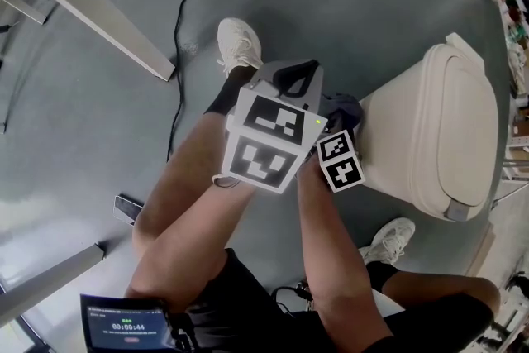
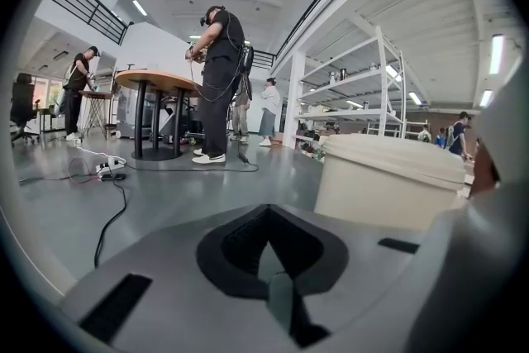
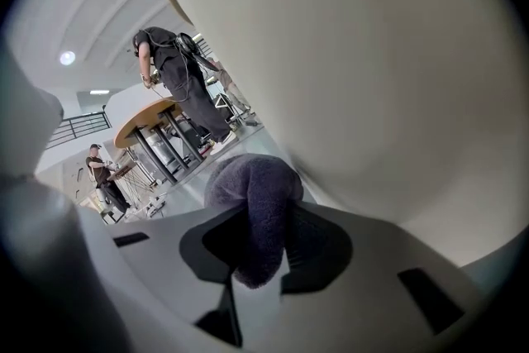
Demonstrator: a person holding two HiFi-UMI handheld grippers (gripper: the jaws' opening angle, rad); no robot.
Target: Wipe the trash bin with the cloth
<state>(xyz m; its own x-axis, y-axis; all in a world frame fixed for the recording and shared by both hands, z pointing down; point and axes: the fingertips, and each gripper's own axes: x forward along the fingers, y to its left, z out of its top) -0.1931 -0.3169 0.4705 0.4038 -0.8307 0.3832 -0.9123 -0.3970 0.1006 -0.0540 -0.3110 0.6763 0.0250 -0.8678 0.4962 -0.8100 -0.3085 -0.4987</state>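
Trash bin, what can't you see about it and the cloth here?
Head view: most of the cloth hides behind the marker cubes.
Head view: the trash bin's inside is covered by its lid.
Right gripper view: the bin's top and bottom are cut off by the picture edges.
Both views: whether cloth touches bin can't be told.

1. Fuzzy, matt dark cloth (image 3: 252, 215), nipped in the right gripper (image 3: 256, 254).
2. Smooth beige plastic, faintly sheened: trash bin (image 3: 372, 54), close ahead of that gripper.
3. Glossy, reflective grey floor (image 2: 165, 186), ahead of the left gripper (image 2: 269, 264).
4. Matt grey plastic on both gripper bodies.
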